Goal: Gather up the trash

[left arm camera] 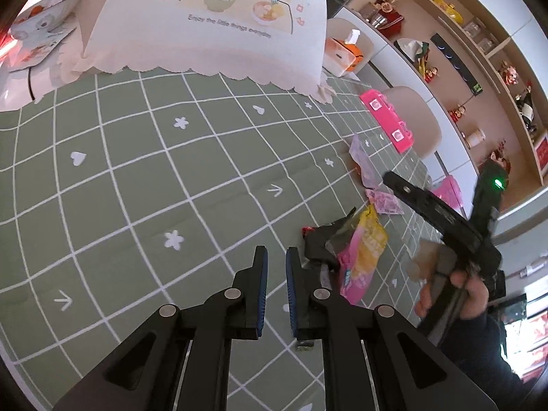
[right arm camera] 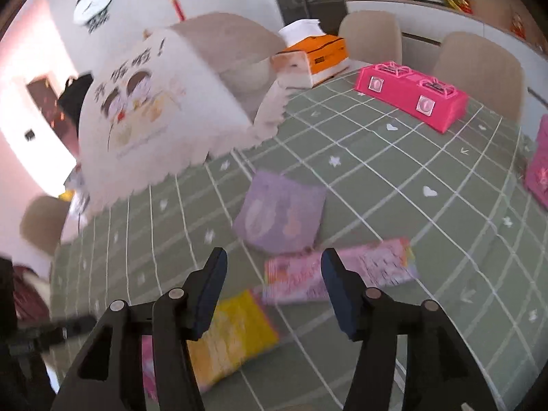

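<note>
Snack wrappers lie on the green checked tablecloth [left arm camera: 137,178]. In the left wrist view a yellow-pink wrapper [left arm camera: 363,257], a black wrapper [left arm camera: 325,239], a pink wrapper [left arm camera: 385,202] and a lilac wrapper [left arm camera: 363,164] lie right of my left gripper [left arm camera: 275,257], whose jaws stand nearly closed with nothing between them. In the right wrist view my right gripper [right arm camera: 274,267] is open and empty above the pink wrapper [right arm camera: 308,274], with the yellow-pink wrapper [right arm camera: 233,335] under its left finger [right arm camera: 212,287] and the lilac wrapper [right arm camera: 281,215] beyond. The right gripper's body [left arm camera: 445,219] shows in the left view.
A white cloth-covered appliance [left arm camera: 219,24] stands at the back. An orange tissue box [right arm camera: 315,54] and a pink toy stove [right arm camera: 411,92] sit near the far edge. A bowl [left arm camera: 44,13] is at the far left. Chairs [right arm camera: 479,68] and shelves [left arm camera: 462,51] lie beyond.
</note>
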The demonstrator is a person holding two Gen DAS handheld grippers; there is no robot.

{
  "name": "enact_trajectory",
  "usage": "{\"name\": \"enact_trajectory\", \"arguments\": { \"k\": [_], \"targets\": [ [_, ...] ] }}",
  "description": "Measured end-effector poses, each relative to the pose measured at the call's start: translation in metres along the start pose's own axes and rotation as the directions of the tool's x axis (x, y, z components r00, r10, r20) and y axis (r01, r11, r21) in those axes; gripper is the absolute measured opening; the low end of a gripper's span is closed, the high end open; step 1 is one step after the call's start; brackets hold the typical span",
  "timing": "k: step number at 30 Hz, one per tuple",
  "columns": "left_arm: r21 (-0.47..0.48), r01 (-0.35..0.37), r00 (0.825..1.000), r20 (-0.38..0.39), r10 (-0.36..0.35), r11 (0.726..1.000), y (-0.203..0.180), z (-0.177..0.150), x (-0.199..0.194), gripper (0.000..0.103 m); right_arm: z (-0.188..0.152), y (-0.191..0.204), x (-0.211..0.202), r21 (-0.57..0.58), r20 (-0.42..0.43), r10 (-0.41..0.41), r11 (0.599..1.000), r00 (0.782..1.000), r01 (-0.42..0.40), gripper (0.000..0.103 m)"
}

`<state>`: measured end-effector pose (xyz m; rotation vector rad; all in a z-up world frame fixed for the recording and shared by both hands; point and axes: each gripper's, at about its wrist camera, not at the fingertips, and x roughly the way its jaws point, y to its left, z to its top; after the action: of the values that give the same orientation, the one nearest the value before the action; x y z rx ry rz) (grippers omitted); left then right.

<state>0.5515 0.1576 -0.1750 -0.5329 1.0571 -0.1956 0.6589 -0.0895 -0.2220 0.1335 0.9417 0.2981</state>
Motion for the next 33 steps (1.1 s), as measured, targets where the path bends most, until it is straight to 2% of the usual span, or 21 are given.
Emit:
{"name": "enact_trajectory", "arguments": {
  "k": [8, 13, 15, 20, 22, 25, 26, 28, 30, 31, 32, 33],
  "targets": [
    [-0.062, -0.033, 0.999, 0.015, 0.034, 0.998, 0.035, 0.005, -0.011, 0.012, 0.018, 0.009, 0.044, 0.030, 0.004, -0.127, 0.992, 0.992, 0.127, 0.054],
    [-0.077, -0.049, 0.998, 0.025, 0.052, 0.996, 0.048, 0.006, -0.016, 0.012, 0.026, 0.003, 0.055, 0.084, 0.005, -0.117, 0.990, 0.993, 0.116, 0.059],
    [-0.084, -0.047, 0.999, 0.021, 0.049, 0.995, 0.051, 0.007, -0.014, 0.012, 0.028, 0.007, 0.059, 0.071, 0.004, -0.133, 0.989, 0.991, 0.132, 0.061],
    [-0.082, -0.042, 0.999, 0.006, 0.043, 0.996, 0.051, 0.008, -0.007, 0.012, 0.027, 0.029, 0.072, -0.047, -0.011, -0.225, 0.973, 0.974, 0.225, 0.071],
    [-0.071, -0.044, 0.999, 0.007, 0.044, 0.997, 0.049, 0.008, -0.007, 0.012, 0.027, 0.033, 0.075, -0.072, -0.017, -0.239, 0.969, 0.971, 0.237, 0.077],
    [-0.054, -0.045, 0.999, 0.005, 0.046, 0.998, 0.045, 0.008, -0.008, 0.012, 0.028, 0.032, 0.076, -0.087, -0.026, -0.239, 0.968, 0.971, 0.236, 0.077],
    [-0.052, -0.045, 0.999, 0.003, 0.045, 0.998, 0.044, 0.008, -0.007, 0.012, 0.028, 0.031, 0.075, -0.093, -0.028, -0.239, 0.967, 0.971, 0.236, 0.076],
    [-0.046, -0.046, 0.999, 0.000, 0.046, 0.998, 0.041, 0.009, -0.006, 0.012, 0.029, 0.030, 0.073, -0.102, -0.029, -0.235, 0.968, 0.972, 0.231, 0.062],
    [-0.042, -0.046, 0.999, 0.000, 0.046, 0.998, 0.038, 0.009, -0.005, 0.012, 0.029, 0.029, 0.069, -0.108, -0.039, -0.213, 0.972, 0.976, 0.208, 0.055],
    [-0.038, -0.044, 0.999, 0.000, 0.044, 0.998, 0.035, 0.009, -0.005, 0.012, 0.029, 0.031, 0.064, -0.120, -0.030, -0.210, 0.972, 0.977, 0.205, 0.045],
    [-0.035, -0.042, 0.999, 0.000, 0.042, 0.999, 0.033, 0.008, -0.005, 0.012, 0.029, 0.033, 0.058, -0.131, -0.015, -0.213, 0.969, 0.977, 0.209, 0.040],
    [-0.029, -0.039, 0.999, -0.001, 0.039, 0.999, 0.030, 0.008, -0.003, 0.012, 0.029, 0.036, 0.053, -0.143, 0.000, -0.215, 0.967, 0.977, 0.213, 0.022]
  ]
}}
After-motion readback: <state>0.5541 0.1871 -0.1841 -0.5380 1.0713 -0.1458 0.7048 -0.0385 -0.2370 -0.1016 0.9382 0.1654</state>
